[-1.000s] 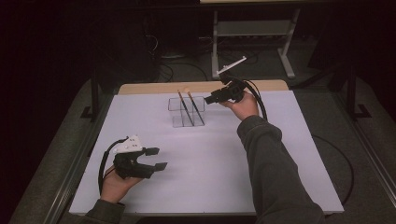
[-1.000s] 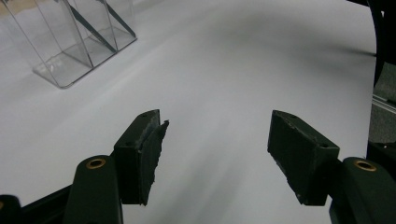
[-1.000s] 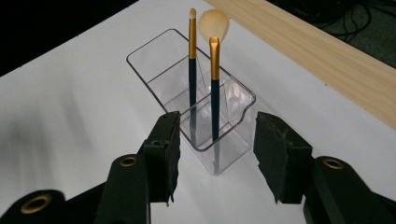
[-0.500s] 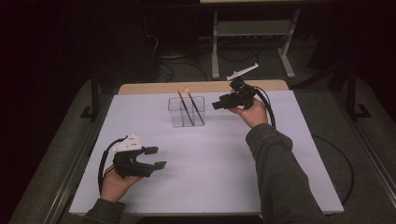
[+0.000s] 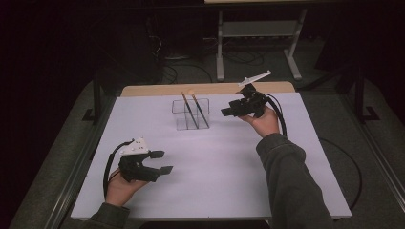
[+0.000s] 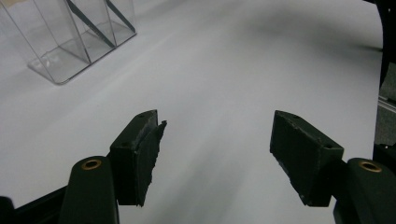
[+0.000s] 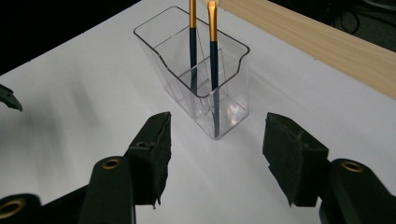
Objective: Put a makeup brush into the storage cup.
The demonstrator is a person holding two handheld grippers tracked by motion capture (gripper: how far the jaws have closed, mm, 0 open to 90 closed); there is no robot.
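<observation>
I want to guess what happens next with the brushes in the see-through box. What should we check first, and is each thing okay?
1. Right gripper open with nothing between its jaws: ok; they have just been opening.
2. Left gripper open and empty: ok.
3. Two paintbrushes standing in the clear holder: ok, both lean inside it.
4. Holder upright on the white table: ok.
5. Right gripper faces the holder, apart from it: ok.
6. Which compartments the brushes sit in: cannot tell.
</observation>
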